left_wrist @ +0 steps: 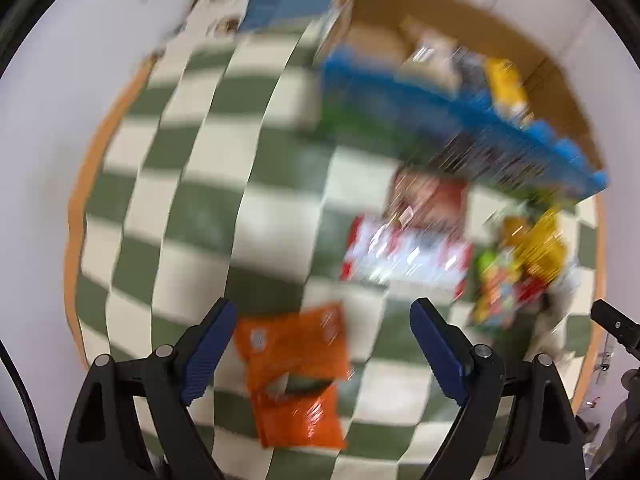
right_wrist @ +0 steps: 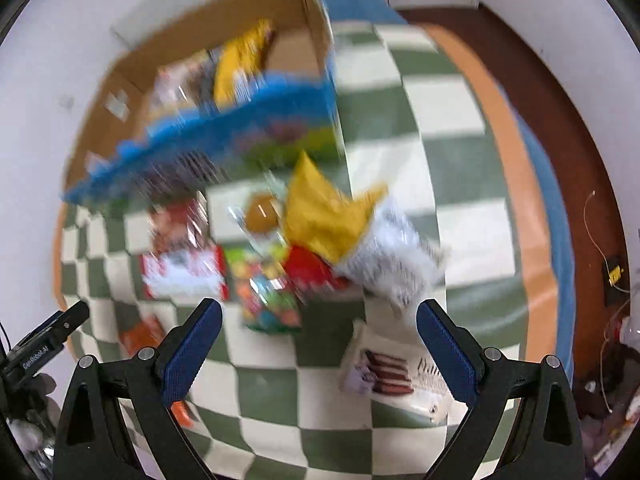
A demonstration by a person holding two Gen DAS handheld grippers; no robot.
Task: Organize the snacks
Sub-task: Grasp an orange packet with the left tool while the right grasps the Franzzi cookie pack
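Left gripper, jaws spread wide and holding nothing, aimed steeply down over two orange packets lying on the checked cloth; spacing suited to straddling a packet. Right gripper, jaws likewise spread and empty, poised above a white wafer packet, near the loose heap of snacks. Cardboard box with blue front wall, just beyond the heap, already holding several packets, hence the likely destination. Yellow bag topmost in the heap. Both views motion-blurred; labels unreadable.
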